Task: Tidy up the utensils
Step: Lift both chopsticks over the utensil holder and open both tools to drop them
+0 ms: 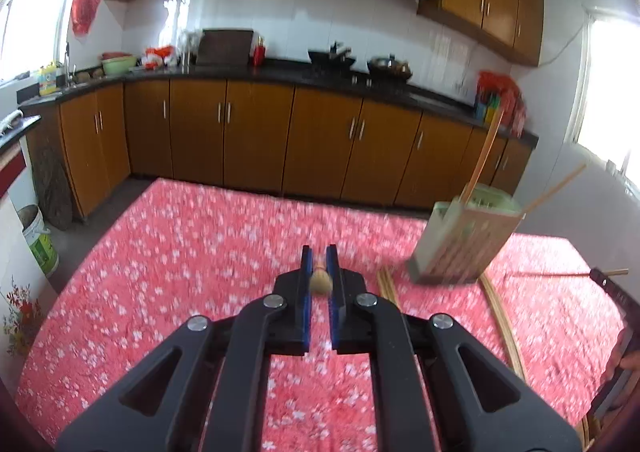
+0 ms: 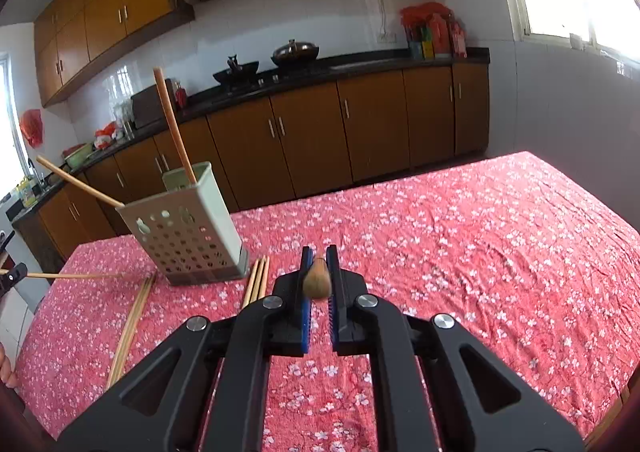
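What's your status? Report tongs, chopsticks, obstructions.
Left tongs shut on chopstick; right tongs shut on chopstick. Utensil holder holds two; more loose on tablecloth. Path clear.

A right gripper (image 2: 319,257) clamps a wooden chopstick (image 2: 316,282) end-on above a red floral tablecloth (image 2: 460,244). Left of the gripper stands a perforated holder (image 2: 184,240) with two chopsticks (image 2: 174,128) leaning inside. More loose chopsticks (image 2: 256,282) lie beside the holder's base.

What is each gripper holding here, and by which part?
Each holds one chopstick near an end: left gripper on a chopstick, right gripper on another chopstick. Which end cannot be told.
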{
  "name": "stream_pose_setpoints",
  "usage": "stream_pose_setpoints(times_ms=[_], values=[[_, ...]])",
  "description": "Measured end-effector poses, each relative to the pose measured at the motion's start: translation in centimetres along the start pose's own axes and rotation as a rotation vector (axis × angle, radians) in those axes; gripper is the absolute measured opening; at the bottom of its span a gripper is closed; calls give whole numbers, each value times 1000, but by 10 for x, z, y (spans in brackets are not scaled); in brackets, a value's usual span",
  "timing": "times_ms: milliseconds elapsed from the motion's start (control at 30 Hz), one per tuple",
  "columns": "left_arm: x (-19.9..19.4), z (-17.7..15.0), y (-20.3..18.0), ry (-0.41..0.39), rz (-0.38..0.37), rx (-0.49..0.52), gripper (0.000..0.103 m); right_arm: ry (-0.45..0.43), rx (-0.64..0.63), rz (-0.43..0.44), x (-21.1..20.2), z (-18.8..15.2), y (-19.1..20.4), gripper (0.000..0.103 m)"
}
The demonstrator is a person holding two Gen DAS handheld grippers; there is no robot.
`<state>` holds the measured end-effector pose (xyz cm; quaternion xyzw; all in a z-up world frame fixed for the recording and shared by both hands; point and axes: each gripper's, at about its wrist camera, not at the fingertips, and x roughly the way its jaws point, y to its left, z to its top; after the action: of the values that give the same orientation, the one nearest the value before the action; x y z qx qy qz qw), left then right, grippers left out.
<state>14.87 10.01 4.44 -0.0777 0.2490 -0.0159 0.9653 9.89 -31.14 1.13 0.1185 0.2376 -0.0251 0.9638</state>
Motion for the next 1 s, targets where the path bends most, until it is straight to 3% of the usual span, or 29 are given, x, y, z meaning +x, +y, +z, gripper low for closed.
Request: stream_pose_setpoints(times_ms=[267,567,767,1000], values=[[-19,35,-30,-49,-61,72,8,-81,-13,38,-22,27,13,7],[-52,71,-86,-150,-173,158,8,-209,-22,207,-67,75,43,7],[-60,106,-127,-265,-224,145,8,-324,-16,285,-78,102,70,7],[-44,141,-151,-396,-196,80,8,-422,-37,258,-52,119,95,7]])
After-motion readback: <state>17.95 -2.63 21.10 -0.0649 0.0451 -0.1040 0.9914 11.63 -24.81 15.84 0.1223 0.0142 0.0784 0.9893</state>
